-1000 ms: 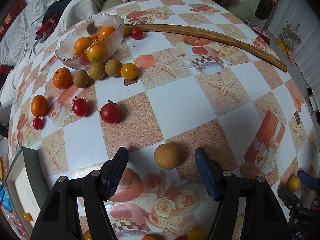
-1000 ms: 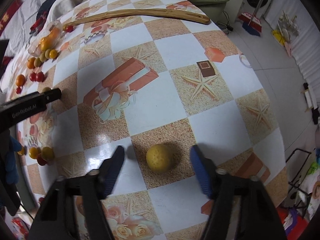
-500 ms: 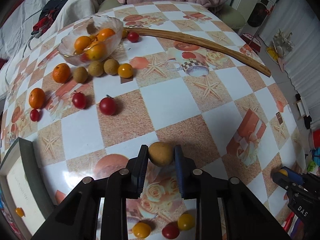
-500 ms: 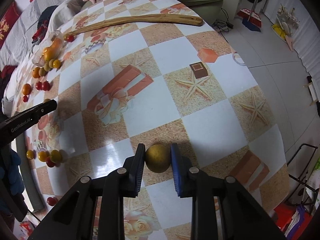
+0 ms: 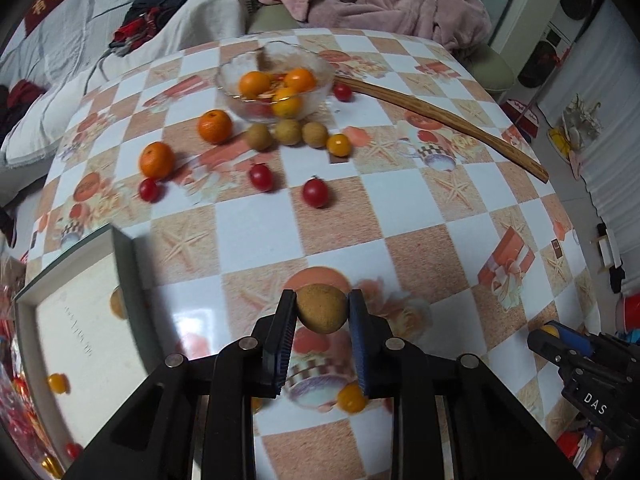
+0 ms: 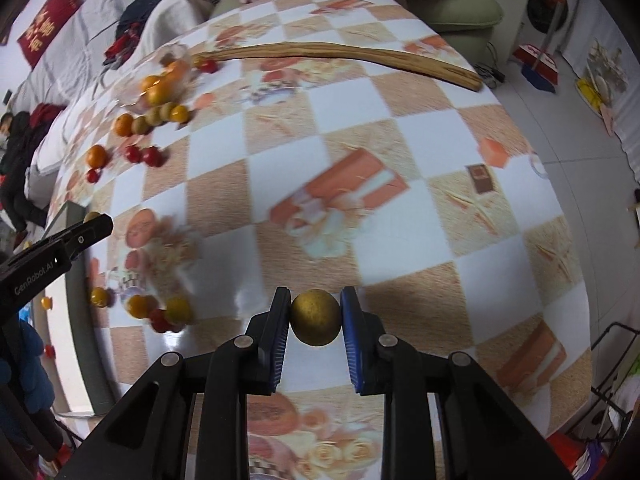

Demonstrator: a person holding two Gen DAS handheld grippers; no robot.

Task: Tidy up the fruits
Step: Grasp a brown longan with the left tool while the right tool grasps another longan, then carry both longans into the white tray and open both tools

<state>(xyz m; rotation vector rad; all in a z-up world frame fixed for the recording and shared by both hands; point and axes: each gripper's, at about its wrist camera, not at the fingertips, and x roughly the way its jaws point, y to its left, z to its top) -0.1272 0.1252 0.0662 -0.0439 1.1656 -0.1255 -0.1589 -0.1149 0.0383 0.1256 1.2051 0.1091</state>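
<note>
My left gripper (image 5: pixel 322 312) is shut on a brown round fruit (image 5: pixel 322 309) and holds it above the checkered table. My right gripper (image 6: pixel 316 316) is shut on a yellow-brown round fruit (image 6: pixel 316 317), lifted over the table's near right part. A glass bowl (image 5: pixel 316 68) with oranges stands at the far side. In front of it lie two oranges (image 5: pixel 215 126), three brown fruits (image 5: pixel 287 132), a yellow tomato (image 5: pixel 339 145) and red cherry tomatoes (image 5: pixel 315 193). The right gripper also shows at the right edge of the left wrist view (image 5: pixel 560 340).
A long wooden stick (image 5: pixel 440 120) lies along the far right of the table. A grey-rimmed white tray (image 5: pixel 120 264) sits at the left edge with a few small fruits in it. Small yellow and red tomatoes (image 6: pixel 160 312) cluster near the front. Sofa and clothes lie beyond the table.
Both grippers, shut on their fruits half a second ago, have lifted them off the table; one second ago both were open around the fruits. Both views have shifted.
</note>
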